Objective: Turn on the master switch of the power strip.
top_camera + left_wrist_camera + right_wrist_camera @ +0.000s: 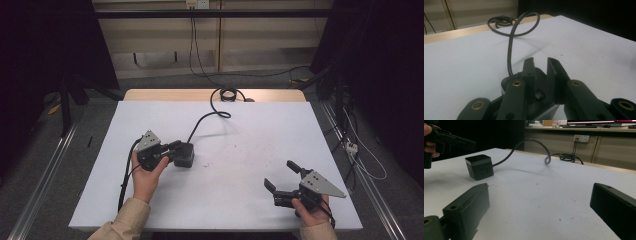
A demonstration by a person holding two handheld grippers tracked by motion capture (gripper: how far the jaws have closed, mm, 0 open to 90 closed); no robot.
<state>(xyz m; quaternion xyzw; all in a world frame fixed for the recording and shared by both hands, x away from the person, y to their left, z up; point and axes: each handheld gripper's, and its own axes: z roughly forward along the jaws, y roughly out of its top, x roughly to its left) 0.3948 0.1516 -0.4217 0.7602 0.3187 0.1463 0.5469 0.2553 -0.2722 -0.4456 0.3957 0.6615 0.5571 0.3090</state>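
A black cube-shaped power socket (pixel 184 156) (pixel 479 166) sits on the white table top (pixel 250 125), left of centre. Its black cable (pixel 202 120) (pixel 510 50) (pixel 534 143) curls back towards the far edge. My left gripper (pixel 176 146) (pixel 540 62) (pixel 471 145) hovers just over the socket's (pixel 507 83) near-left side. Its jaws stand close together with a narrow empty gap. My right gripper (pixel 279 174) (pixel 541 195) rests low at the front right, wide open, with nothing between its fingers.
The cable ends in a coil (pixel 228 94) (pixel 567 157) on the bare wooden strip at the table's far edge. A power strip (pixel 351 146) and loose wires lie on the floor to the right. Dark curtains flank both sides.
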